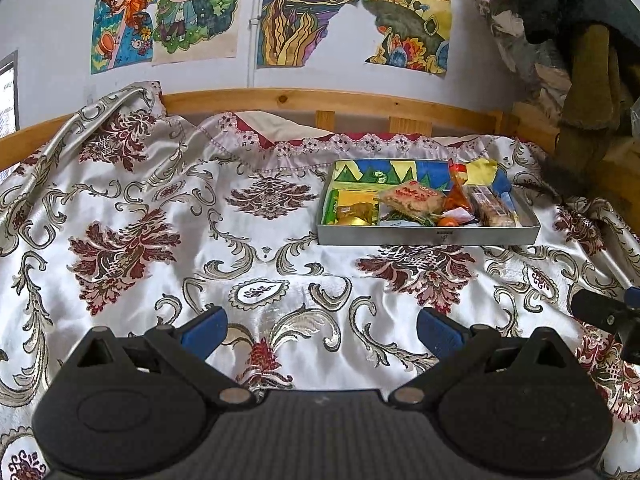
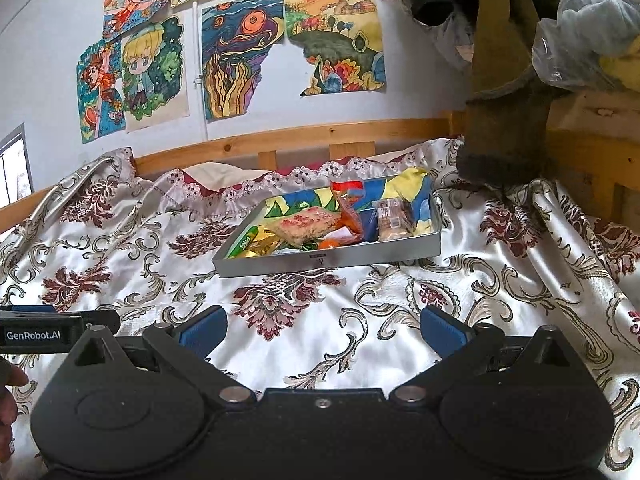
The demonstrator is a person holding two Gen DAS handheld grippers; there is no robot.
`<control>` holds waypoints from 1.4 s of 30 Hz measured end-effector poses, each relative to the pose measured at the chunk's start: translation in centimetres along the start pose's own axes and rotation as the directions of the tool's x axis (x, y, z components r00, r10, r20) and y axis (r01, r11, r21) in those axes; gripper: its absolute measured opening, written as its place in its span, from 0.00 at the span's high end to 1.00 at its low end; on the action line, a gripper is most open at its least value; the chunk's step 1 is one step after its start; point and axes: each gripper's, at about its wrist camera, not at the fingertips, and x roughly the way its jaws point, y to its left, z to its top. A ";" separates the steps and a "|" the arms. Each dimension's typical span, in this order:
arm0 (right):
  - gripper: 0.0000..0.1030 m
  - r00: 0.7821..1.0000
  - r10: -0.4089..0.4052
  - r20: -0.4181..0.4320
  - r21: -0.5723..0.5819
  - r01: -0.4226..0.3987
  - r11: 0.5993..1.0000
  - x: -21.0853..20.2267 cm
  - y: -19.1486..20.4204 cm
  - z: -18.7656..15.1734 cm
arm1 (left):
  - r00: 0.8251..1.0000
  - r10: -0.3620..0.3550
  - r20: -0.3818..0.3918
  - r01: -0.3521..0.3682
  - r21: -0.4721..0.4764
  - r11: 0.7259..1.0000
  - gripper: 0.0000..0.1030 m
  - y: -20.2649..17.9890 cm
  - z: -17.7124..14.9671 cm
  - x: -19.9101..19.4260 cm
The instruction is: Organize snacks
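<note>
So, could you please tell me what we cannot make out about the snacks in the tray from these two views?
- Tray floor: both views, hidden under the piled snacks.
- Green packet: right wrist view, lettering too small to read; left wrist view, partly behind the tray wall.
- Small orange item: both views, half hidden by the front wall; identity unclear.
- Tray's front label: too small to read.

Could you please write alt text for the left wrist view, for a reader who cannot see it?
A shallow grey tray of assorted wrapped snacks sits on a silvery bedspread with dark red floral patterns, ahead and right of the open, empty left gripper. Behind the bed are a wooden rail and a wall of colourful drawings.
</note>
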 end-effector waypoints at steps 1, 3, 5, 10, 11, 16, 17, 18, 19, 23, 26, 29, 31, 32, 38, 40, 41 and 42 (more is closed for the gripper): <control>0.01 1.000 -0.001 -0.001 0.002 0.001 1.000 0.0 0.0 0.0 | 1.000 0.001 0.000 -0.001 0.001 1.000 0.00 0.0 0.0 0.0; 0.01 1.000 -0.003 -0.003 0.005 0.003 1.000 0.0 -0.1 0.0 | 1.000 0.002 0.003 -0.002 0.003 1.000 0.00 0.0 0.0 0.0; 0.01 1.000 -0.003 -0.003 0.005 0.003 1.000 0.1 -0.2 0.0 | 1.000 0.003 0.004 -0.003 0.006 1.000 0.00 0.0 0.0 0.0; 0.01 1.000 0.000 -0.006 0.002 0.000 1.000 0.1 -0.2 0.0 | 1.000 0.004 0.005 -0.004 0.003 1.000 0.00 0.1 0.0 0.0; 0.01 1.000 0.000 -0.007 0.002 0.000 1.000 0.2 -0.2 0.0 | 1.000 0.004 0.005 -0.004 0.003 1.000 0.00 0.1 0.0 0.0; 0.01 1.000 0.000 -0.007 0.002 0.000 1.000 0.2 -0.2 0.0 | 1.000 0.005 0.005 -0.005 0.003 1.000 0.00 0.1 0.0 -0.1; 0.01 1.000 0.000 -0.007 0.002 0.000 1.000 0.2 -0.2 -0.1 | 1.000 0.004 0.005 -0.004 0.002 1.000 0.00 0.1 0.0 -0.1; 0.01 1.000 0.000 -0.007 0.002 0.000 1.000 0.1 -0.2 0.0 | 1.000 0.003 0.005 -0.003 0.002 1.000 0.00 0.2 0.0 -0.1; 0.01 1.000 0.000 -0.007 0.001 0.000 1.000 0.1 -0.2 0.0 | 1.000 0.004 0.005 -0.004 0.003 1.000 0.00 0.1 0.0 -0.1; 0.01 1.000 -0.001 -0.007 0.002 0.001 1.000 0.1 -0.2 0.0 | 1.000 0.004 0.004 -0.004 0.003 1.000 0.00 0.2 0.0 -0.1; 0.01 1.000 -0.001 -0.006 0.002 0.001 1.000 0.1 -0.2 0.0 | 1.000 0.003 0.005 -0.003 0.002 1.000 0.00 0.2 0.0 -0.1; 0.01 1.000 0.000 -0.007 0.002 0.000 1.000 0.1 -0.2 0.0 | 1.000 0.004 0.005 -0.004 0.004 1.000 0.00 0.2 0.0 -0.1; 0.01 1.000 0.000 -0.007 0.002 0.000 1.000 0.1 -0.2 0.0 | 1.000 0.004 0.005 -0.004 0.003 1.000 0.00 0.2 0.0 -0.1; 0.01 1.000 0.000 -0.007 0.002 0.000 1.000 0.1 -0.2 0.0 | 1.000 0.004 0.004 -0.004 0.003 1.000 0.00 0.2 0.0 -0.1; 0.01 1.000 0.000 -0.008 0.002 0.000 1.000 0.1 -0.2 0.0 | 1.000 0.004 0.005 -0.004 0.003 1.000 0.00 0.1 0.0 -0.1; 0.01 1.000 0.000 -0.008 0.002 0.000 1.000 0.1 -0.2 0.0 | 1.000 0.004 0.004 -0.004 0.002 1.000 0.00 0.1 0.0 -0.1; 0.01 1.000 0.001 -0.010 0.002 -0.001 1.000 0.2 -0.2 0.0 | 1.000 0.004 0.004 -0.004 0.003 1.000 0.00 0.1 0.0 -0.1; 0.01 1.000 0.002 -0.011 0.001 -0.002 1.000 0.2 -0.2 0.0 | 1.000 0.004 0.003 -0.004 0.003 1.000 0.00 0.1 0.0 -0.1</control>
